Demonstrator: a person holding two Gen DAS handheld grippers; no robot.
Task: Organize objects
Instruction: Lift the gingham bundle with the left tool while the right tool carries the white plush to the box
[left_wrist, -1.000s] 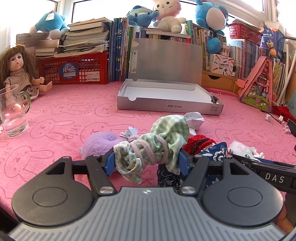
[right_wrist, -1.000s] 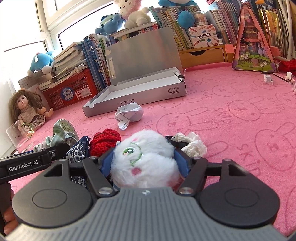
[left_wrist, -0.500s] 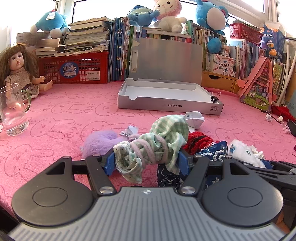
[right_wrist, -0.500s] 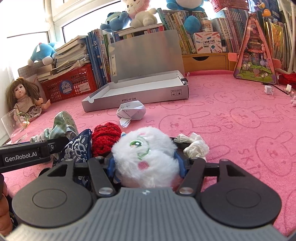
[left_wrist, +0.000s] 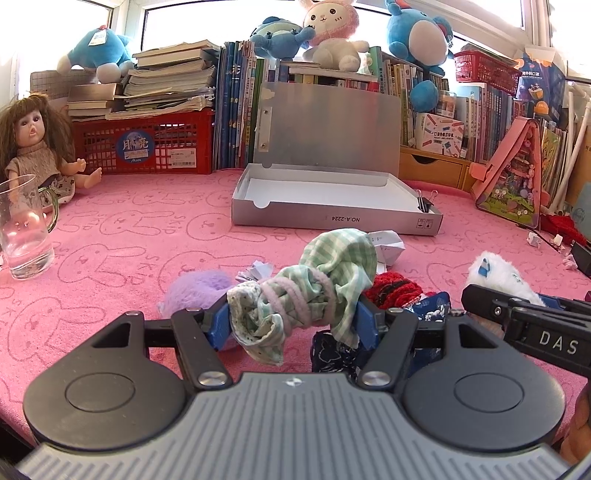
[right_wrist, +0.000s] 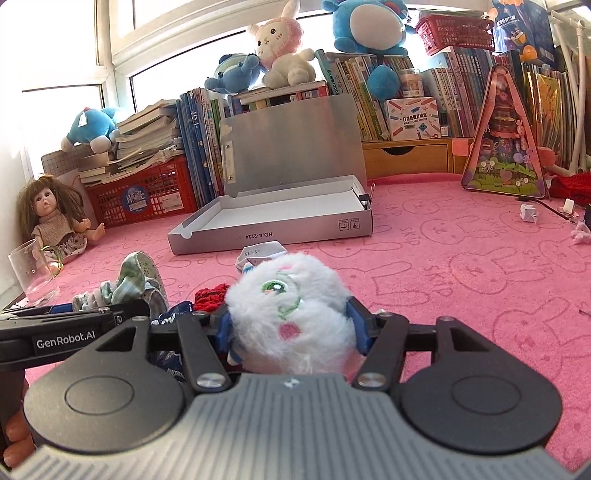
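- The green checked cloth bundle (left_wrist: 321, 291), wound round with a pale pink cord, sits clamped between the blue pads of the left gripper (left_wrist: 293, 321), held above the pink rabbit-print mat (left_wrist: 140, 236).
- The white fluffy toy (right_wrist: 291, 314) with an embroidered green eye and pink cheek is squeezed between the blue pads of the right gripper (right_wrist: 291, 328); its fur bulges out over both pads.
- In the left wrist view the same white toy shows at the right edge, just behind the black arm of the other gripper marked "DAS".
- Below and just beside the held cloth lie a red knitted piece (left_wrist: 395, 290), a dark blue patterned cloth (left_wrist: 428, 310) and a lilac fluffy item (left_wrist: 199, 291), close together on the mat.
- A folded white paper (left_wrist: 388, 245) lies just past the pile, between it and the box.
- The open silver box (left_wrist: 332, 218), labelled "NO.A-2224" upside down, stands farther back with its lid upright; its white inside holds nothing visible except a black binder clip (left_wrist: 424, 201) clipped at its right corner.
- A clear glass mug (left_wrist: 24, 229) stands at the far left, with a brown-haired doll (left_wrist: 35, 147) seated behind it.
- A red basket (left_wrist: 147, 142) bearing stacked books, rows of upright books and plush toys line the back.
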